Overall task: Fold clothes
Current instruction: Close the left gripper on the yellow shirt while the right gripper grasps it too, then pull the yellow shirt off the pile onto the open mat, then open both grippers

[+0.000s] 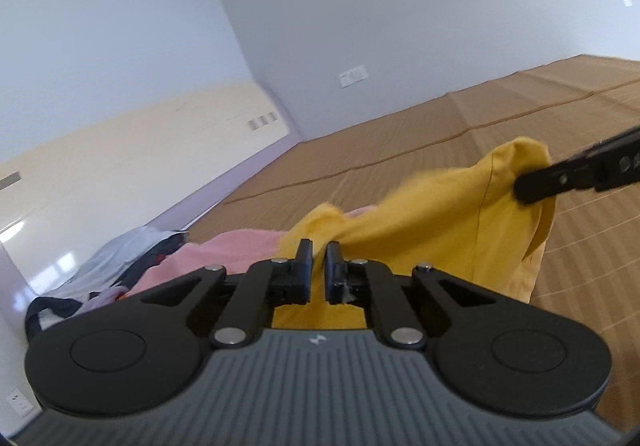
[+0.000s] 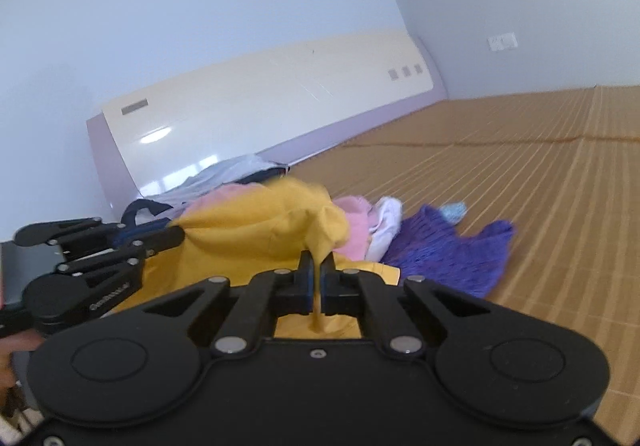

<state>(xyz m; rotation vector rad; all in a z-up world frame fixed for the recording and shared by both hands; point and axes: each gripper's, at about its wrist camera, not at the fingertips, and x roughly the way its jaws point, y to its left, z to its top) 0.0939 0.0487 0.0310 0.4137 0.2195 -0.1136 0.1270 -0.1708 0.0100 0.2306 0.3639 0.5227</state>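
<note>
A yellow garment [image 1: 432, 222] hangs lifted between both grippers above a brown woven mat [image 1: 440, 126]. My left gripper [image 1: 319, 251] is shut on one edge of it. My right gripper [image 2: 319, 266] is shut on another edge, and the cloth [image 2: 256, 230] bunches in front of it. In the left wrist view the right gripper [image 1: 528, 188] reaches in from the right, pinching the far corner. In the right wrist view the left gripper [image 2: 176, 236] shows at the left, against the yellow cloth.
A pile of clothes lies on the mat behind the yellow one: a pink piece [image 2: 354, 224], a white piece [image 2: 386, 226], a purple knit [image 2: 452, 254], grey and dark blue items [image 1: 120, 258]. A cream headboard [image 2: 260, 102] and walls stand beyond.
</note>
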